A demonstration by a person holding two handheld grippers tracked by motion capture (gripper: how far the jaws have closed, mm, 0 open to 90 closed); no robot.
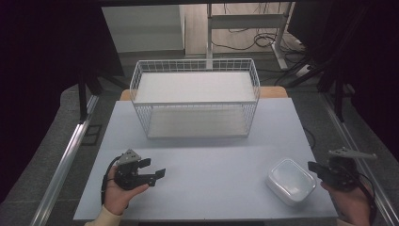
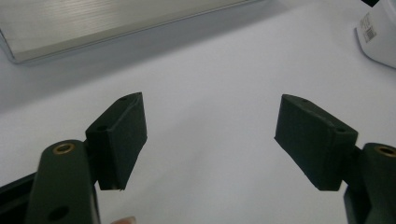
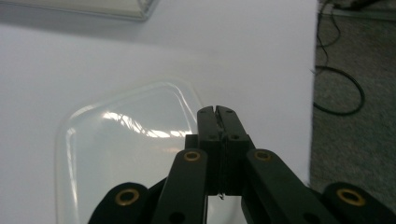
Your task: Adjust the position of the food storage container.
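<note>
The white, rounded-square plastic container (image 1: 291,181) lies upside down, its flat bottom upward, at the lower right of the high view, near the right edge of the pale grey tabletop (image 1: 207,165). In the right tool view it fills the lower left of the frame as a glossy rounded shape (image 3: 121,154) with light streaks on its surface, and in the left tool view a corner of it with a small barcode label (image 2: 378,35) shows at the upper right edge. The right tool (image 1: 314,167) sits just beside the container at the far right of the high view, held in the person's right hand (image 1: 350,200) past the tabletop's edge; its jaws are pressed fully together with nothing between them, as the right tool view (image 3: 218,112) shows, with their tips above the container's right rim. Whether they touch the container cannot be told. The left tool (image 1: 153,168) is at the lower left of the high view, well apart from the container, held in the person's left hand (image 1: 120,193) low over the tabletop, its jaws spread wide and empty; in the left tool view (image 2: 210,126) bare tabletop lies between them. At the upper middle of the high view stands a white wire two-tier basket rack (image 1: 195,96) with flat white shelves, at the far side of the tabletop.
</note>
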